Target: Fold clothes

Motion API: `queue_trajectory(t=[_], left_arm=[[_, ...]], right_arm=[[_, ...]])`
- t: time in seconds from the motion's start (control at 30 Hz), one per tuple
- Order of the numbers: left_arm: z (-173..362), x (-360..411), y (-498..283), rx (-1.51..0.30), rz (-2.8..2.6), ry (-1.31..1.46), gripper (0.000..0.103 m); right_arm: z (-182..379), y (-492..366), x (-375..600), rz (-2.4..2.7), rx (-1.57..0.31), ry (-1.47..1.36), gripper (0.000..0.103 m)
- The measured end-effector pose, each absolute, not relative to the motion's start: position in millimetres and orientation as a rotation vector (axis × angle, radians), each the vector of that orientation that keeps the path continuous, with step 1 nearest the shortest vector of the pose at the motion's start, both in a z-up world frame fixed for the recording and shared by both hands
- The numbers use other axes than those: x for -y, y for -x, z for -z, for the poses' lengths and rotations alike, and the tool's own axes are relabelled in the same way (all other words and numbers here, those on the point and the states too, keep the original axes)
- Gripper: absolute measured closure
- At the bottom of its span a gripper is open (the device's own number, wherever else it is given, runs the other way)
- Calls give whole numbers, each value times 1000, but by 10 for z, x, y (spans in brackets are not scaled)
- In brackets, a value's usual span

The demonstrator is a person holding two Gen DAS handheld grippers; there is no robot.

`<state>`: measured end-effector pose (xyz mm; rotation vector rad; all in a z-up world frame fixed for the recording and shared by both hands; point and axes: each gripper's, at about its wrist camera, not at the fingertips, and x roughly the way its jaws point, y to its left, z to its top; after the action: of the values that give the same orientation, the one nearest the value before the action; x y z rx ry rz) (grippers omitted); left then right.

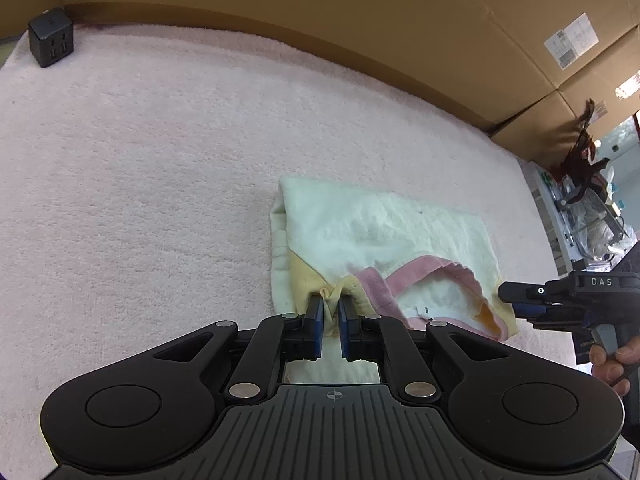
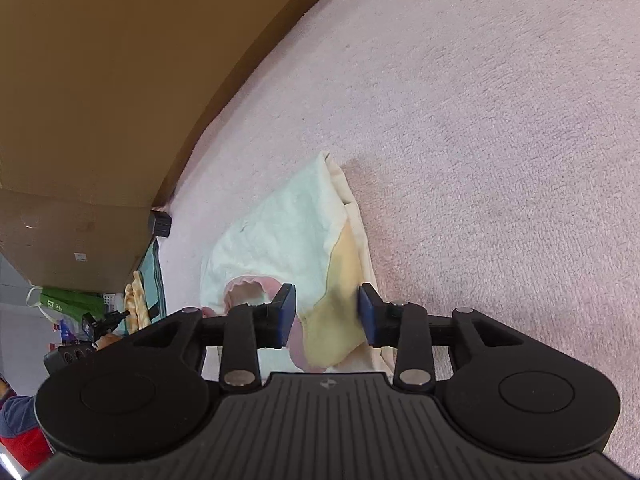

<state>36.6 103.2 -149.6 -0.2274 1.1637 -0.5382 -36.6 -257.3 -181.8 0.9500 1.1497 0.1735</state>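
Observation:
A small white garment (image 1: 384, 232) with yellow shoulders and a pink neckline lies partly folded on the pink towel surface (image 1: 140, 168). My left gripper (image 1: 330, 307) is shut on a bunched bit of the yellow shoulder fabric at the garment's near edge. The right gripper (image 1: 520, 300) shows at the right edge of the left wrist view, held by a hand, beside the garment's right yellow corner. In the right wrist view my right gripper (image 2: 327, 312) stands open, its blue pads either side of the yellow shoulder (image 2: 340, 280) of the same garment (image 2: 280, 224).
Cardboard boxes (image 1: 360, 32) wall the far side of the towel. A black cube charger (image 1: 51, 37) sits at the far left corner. Cluttered shelves (image 1: 592, 208) lie beyond the right edge. In the right wrist view, a teal cloth (image 2: 154, 280) and bags lie off the surface at left.

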Motion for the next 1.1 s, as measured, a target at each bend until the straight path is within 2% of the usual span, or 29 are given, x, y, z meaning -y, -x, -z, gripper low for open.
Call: queue_trajectory(t=[0.03,0.07,0.1,0.13,0.2,0.47,0.57,0.73,0.83,0.97,1.1], left_arm=[[1496,-1031,-371,-1164,539,227,80],[1490,-1028,-378,-1164,540,226,80],[1485,-1025,-384,-1165,541,225,80],[1437,-1037,-388,-1157,549,237,80],[1335,-1065,-394,-1139,566,261,80],[950,-1179,-408,-1072,634,361,80],[953,-1204,-363,-1075,647,371,80],[1452,-1158,-258,-1174,548,236,80],[1576,-1153,-200,-1190,537,221,79],[1518,-1191,-145,-1169,550,226,78],[1370,-1210,-65,-1150,566,166,78]], right_arm=[[1835,354,2547,-179,-1158,-940,64],[1846,348,2521,-188,-1164,-932,71],[1843,342,2495,-193,-1167,-925,92],[1834,336,2475,-202,-1166,-925,98],[1789,327,2467,-230,-1151,-957,99],[1653,367,2635,-327,-1017,-1404,99],[1741,441,2684,-310,-1022,-1483,99],[2073,505,2724,-163,-1144,-1252,96],[2200,520,2711,-155,-1152,-1247,94],[2025,471,2658,-140,-1156,-1055,68],[1728,440,2654,-96,-1111,-884,68]])
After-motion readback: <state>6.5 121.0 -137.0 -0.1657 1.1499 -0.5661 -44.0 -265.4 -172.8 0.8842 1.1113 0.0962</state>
